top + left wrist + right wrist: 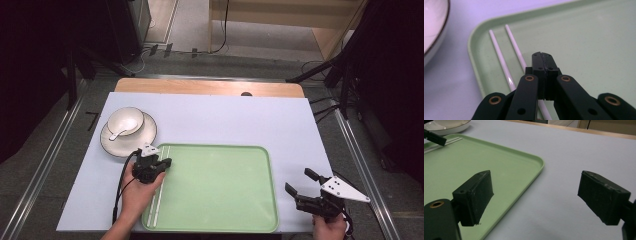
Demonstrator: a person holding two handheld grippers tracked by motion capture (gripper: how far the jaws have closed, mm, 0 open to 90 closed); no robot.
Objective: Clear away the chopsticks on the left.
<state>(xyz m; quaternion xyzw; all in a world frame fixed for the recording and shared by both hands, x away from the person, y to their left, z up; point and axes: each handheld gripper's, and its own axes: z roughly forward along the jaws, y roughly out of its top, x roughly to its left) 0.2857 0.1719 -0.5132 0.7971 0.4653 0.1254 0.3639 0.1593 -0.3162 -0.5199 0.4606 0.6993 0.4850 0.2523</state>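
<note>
On the pale blue table point(210, 120), a green tray point(220, 190) carrying two white chopsticks point(159, 187) lengthwise along its left edge. Just above them, left gripper point(543, 56), jaws pressed together on nothing. Well off right, right gripper point(298, 184), jaws spread wide.

- a white bowl point(126, 121) sits on a plate point(145, 137) at the far left of the surface point(225, 120).
- a white spoon point(123, 127) lies inside the bowl, its handle pointing to the near left.
- the plate is cream with a thin dark rim, and it lies just beside the far left corner of the green tray.
- the surface is pale blue-grey, with a strip of bare wood point(210, 87) at its far edge.
- the floor point(40, 165) around it is grey, with metal rails point(47, 160) on both sides.
- black cables point(220, 40) lie on the floor at the back.
- a light wooden shelf point(300, 15) stands far back on the right.
</note>
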